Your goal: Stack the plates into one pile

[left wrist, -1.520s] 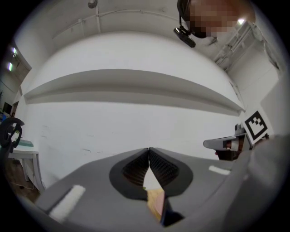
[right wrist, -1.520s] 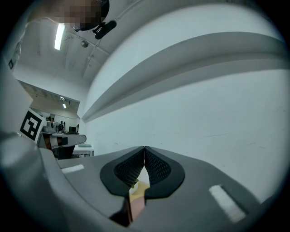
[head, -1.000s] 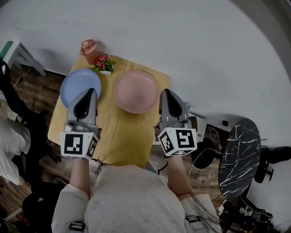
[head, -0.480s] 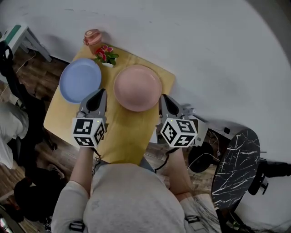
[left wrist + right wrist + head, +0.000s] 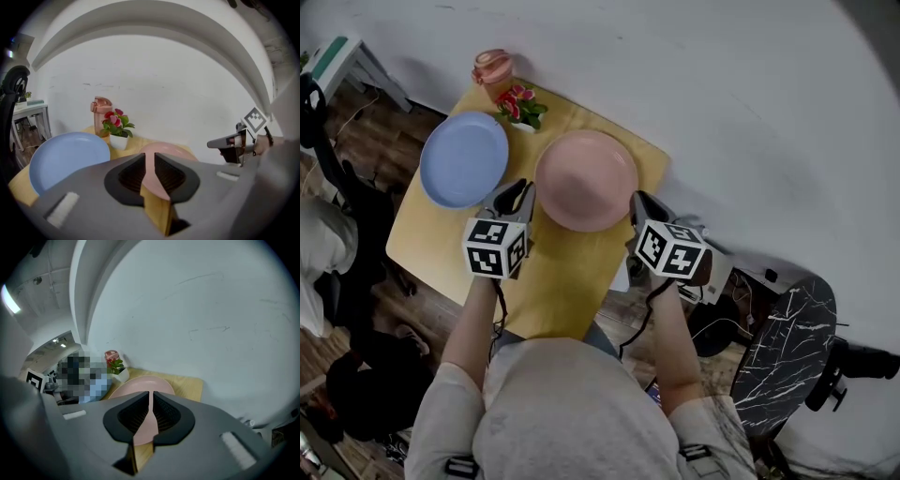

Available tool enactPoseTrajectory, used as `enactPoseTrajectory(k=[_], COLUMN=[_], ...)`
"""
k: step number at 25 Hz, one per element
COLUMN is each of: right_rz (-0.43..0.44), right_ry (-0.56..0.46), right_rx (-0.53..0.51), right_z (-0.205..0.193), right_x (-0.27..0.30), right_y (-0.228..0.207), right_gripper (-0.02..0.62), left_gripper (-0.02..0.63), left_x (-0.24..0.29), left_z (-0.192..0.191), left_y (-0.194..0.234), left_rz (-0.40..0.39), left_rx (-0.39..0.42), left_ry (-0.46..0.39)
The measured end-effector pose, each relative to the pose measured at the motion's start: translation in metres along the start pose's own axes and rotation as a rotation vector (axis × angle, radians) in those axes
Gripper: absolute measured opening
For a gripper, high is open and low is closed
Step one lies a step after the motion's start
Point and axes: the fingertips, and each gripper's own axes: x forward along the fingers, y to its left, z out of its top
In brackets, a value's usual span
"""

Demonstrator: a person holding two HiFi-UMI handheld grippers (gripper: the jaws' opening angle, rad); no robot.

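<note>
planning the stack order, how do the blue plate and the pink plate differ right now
Colour: the blue plate is pale blue, the pink plate pink. Place: the blue plate lies left on the table, the pink plate right of it. Both are round, empty, flat, unstacked.

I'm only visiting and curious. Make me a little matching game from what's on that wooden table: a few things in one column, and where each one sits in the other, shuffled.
Things
1. blue plate
2. pink plate
3. lidded cup
4. potted flowers

Places, as the head view shows them
A. far corner of the table
B. left part of the table
C. right part of the table
D. just in front of the cup, by the far edges of both plates

Pairs: 1-B, 2-C, 3-A, 4-D
</note>
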Motion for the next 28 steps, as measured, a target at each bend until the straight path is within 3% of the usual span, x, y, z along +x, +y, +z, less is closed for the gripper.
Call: enactPoseTrajectory(k=[13, 28], right_rz=[-0.101, -0.113], right_ry=[0.134, 0.208], right_rx=[0.082, 0.132], right_z=[-0.033, -0.067], right_x=[0.048, 0.072], right_y=[-0.049, -0.055], right_gripper=[0.098, 0.104], left_gripper=[0.17, 0.179], left_x=[0.048, 0.08], left_z=[-0.044, -0.077], left_y=[0.022, 0.019], left_rz=[0.038, 0.011], left_rx=[-0.112, -0.11], left_ry=[0.148, 0.254])
